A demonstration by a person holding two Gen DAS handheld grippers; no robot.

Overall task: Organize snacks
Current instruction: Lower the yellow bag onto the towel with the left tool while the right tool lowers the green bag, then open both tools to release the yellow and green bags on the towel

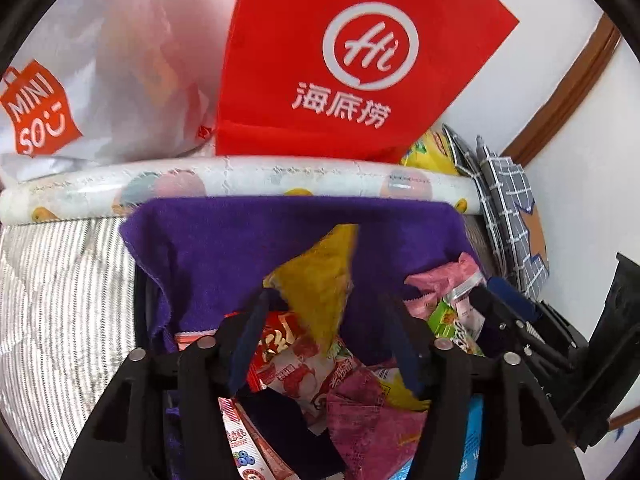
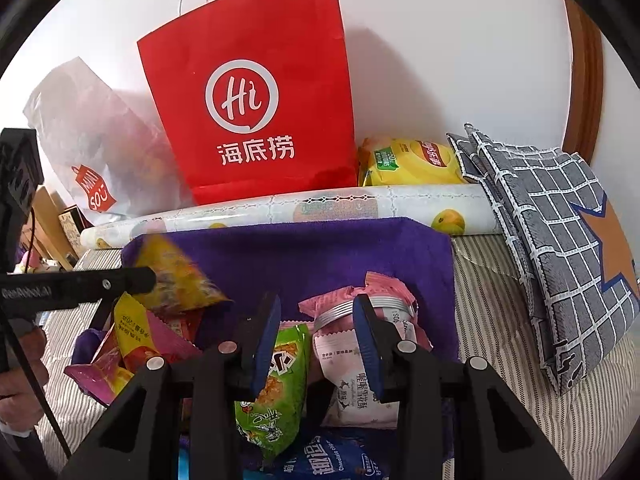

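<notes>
Left wrist view: we see the left gripper (image 1: pixel 326 334) with its jaws apart over a purple-lined bin (image 1: pixel 248 240). A blurred yellow packet (image 1: pixel 320 280) sits between the fingers; we see no pad pressing it. Red and pink snack packets (image 1: pixel 304 376) lie below.

Right wrist view: the right gripper (image 2: pixel 316 344) has jaws partly apart, nothing clamped; a green packet (image 2: pixel 276 380) lies under the left finger, a pink packet (image 2: pixel 352 364) beneath the right. A red paper bag (image 2: pixel 256 92) stands far behind the bin.
</notes>
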